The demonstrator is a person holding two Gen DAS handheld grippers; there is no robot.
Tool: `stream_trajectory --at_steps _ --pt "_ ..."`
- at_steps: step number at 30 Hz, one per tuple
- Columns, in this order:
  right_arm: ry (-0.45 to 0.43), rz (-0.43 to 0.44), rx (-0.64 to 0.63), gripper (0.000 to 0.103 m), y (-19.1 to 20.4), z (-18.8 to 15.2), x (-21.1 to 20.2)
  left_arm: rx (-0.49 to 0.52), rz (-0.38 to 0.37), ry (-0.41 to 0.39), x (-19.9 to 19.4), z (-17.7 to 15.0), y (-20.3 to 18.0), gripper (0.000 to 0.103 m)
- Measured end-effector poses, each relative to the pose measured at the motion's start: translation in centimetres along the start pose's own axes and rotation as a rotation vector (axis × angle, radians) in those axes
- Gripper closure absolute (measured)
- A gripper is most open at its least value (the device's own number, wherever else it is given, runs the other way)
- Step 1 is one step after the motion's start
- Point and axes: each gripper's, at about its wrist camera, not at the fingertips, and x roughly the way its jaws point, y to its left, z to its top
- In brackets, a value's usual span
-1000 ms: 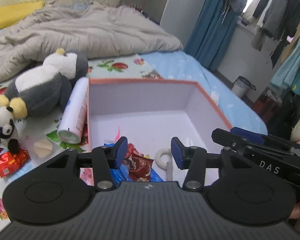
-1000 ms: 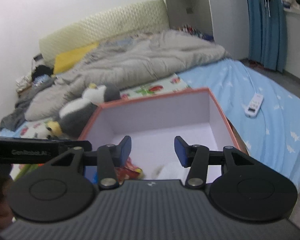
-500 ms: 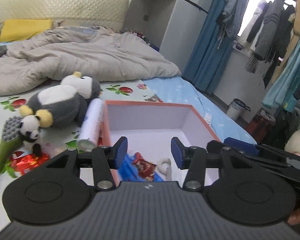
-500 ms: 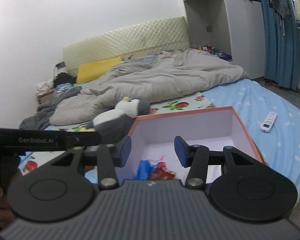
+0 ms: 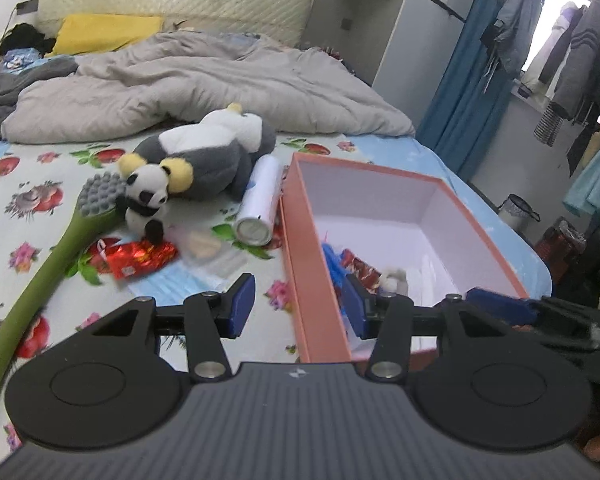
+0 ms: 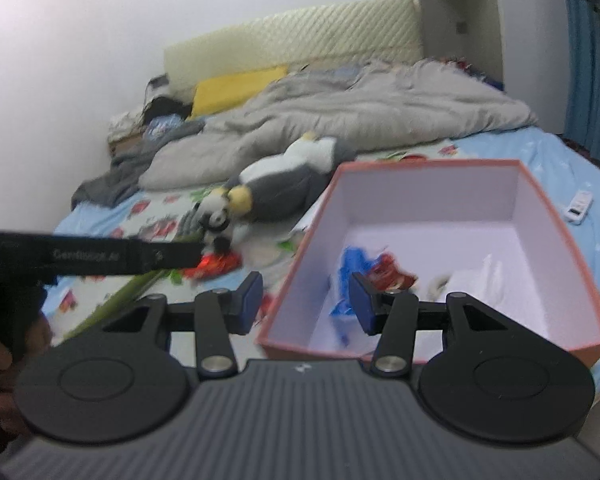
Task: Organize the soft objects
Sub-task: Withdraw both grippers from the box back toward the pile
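A pink box (image 5: 314, 248) with a white inside stands on the bed, holding blue and red wrappers (image 5: 352, 264) and a small white thing (image 5: 394, 280). Left of it lie a grey-and-white penguin plush (image 5: 204, 160), a small panda plush (image 5: 146, 200), a white can (image 5: 260, 204), a red wrapper (image 5: 140, 258), a blue face mask (image 5: 172, 282) and a green brush (image 5: 60, 252). My left gripper (image 5: 298, 306) hangs open over the box's near left wall, holding nothing. My right gripper (image 6: 306, 304) is open and empty above the box's (image 6: 432, 164) near left corner; the penguin (image 6: 280, 188) lies beyond.
A crumpled grey duvet (image 5: 204, 76) and a yellow pillow (image 5: 104, 34) fill the head of the bed. A white remote (image 6: 579, 207) lies on the blue sheet right of the box. Past the bed's right edge are a bin (image 5: 518, 212), a blue curtain and hanging clothes.
Both grippers have drawn back and to the left of the box, which now sits further right in both views. More of the toys and bed shows. The jaws have not changed.
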Motion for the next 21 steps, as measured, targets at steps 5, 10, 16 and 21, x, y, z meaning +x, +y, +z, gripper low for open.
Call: stream_trajectory --at_steps 5,10,16,21 --pt "0.035 0.065 -0.038 0.052 3.0 -0.6 0.7 -0.017 0.026 -0.003 -0.9 -0.8 1.5 0.049" --pt "0.042 0.067 -0.063 0.053 4.8 -0.5 1.0 -0.048 0.071 -0.016 -2.4 -1.4 3.9 0.049" --pt "0.069 0.07 -0.073 0.053 6.6 -1.6 1.3 -0.1 0.099 0.003 -4.1 -3.3 6.4 0.049" --pt "0.108 0.094 -0.082 0.053 8.2 -2.9 2.0 -0.139 0.137 0.029 -4.9 -5.4 8.0 0.049"
